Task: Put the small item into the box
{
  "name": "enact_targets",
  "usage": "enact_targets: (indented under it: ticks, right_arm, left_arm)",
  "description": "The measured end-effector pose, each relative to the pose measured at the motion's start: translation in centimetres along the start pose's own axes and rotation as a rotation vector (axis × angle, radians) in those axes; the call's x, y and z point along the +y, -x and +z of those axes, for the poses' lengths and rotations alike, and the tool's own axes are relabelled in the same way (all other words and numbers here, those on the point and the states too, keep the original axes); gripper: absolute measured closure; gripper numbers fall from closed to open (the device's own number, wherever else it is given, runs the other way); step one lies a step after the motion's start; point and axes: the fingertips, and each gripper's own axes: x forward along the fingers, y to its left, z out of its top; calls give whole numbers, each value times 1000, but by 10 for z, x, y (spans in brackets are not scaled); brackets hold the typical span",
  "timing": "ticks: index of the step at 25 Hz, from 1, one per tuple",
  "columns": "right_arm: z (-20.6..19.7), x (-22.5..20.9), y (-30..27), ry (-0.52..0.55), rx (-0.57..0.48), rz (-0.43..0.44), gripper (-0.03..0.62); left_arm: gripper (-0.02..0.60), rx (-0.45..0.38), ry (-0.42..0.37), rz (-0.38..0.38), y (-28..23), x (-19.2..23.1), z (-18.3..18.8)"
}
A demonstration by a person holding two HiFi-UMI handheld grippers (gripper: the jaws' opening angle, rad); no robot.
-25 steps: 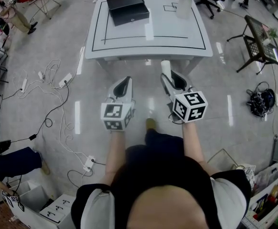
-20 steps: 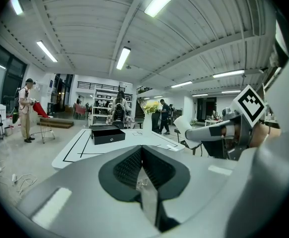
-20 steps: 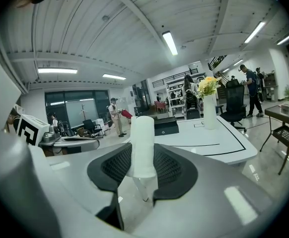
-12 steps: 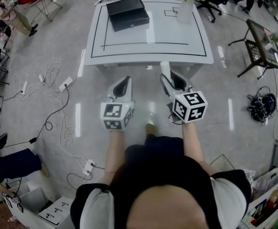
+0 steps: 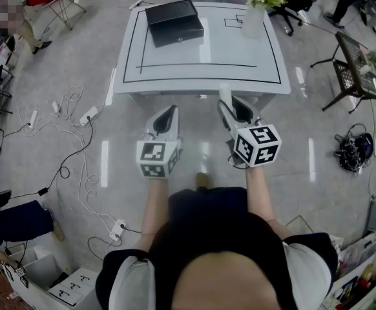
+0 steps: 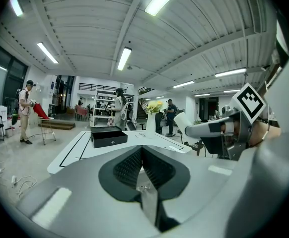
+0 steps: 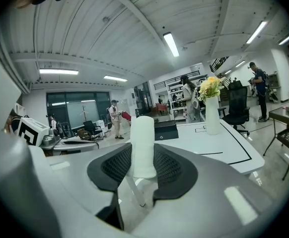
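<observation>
- Ahead, a white rectangular counter (image 5: 201,73) with black border lines fills the upper frame, standing on a glossy grey floor (image 5: 330,108).
- A black rectangular box (image 5: 174,22) sits at the counter's upper left.
- The right gripper (image 5: 230,105) has its jaws clasped on a small white cylinder (image 5: 224,93), just below the counter's near edge.
- The left gripper (image 5: 165,116) has its jaws pressed together, empty.

The head camera is looking steeply down from above on the table (image 5: 204,57) and floor (image 5: 327,124). Cameras on the left tongs (image 5: 168,110) and right tongs (image 5: 229,102) are sitting low, facing level toward that table; all are sharing its black box (image 5: 174,21) and vase (image 5: 252,23).
</observation>
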Motion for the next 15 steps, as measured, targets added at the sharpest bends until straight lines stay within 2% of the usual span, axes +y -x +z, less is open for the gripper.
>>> enact_targets:
  ticks: [15]
  right_arm:
    - [-6,-7,-15,-2,26,0,457]
  left_arm:
    - [572,7,15,6,-9,7,-5]
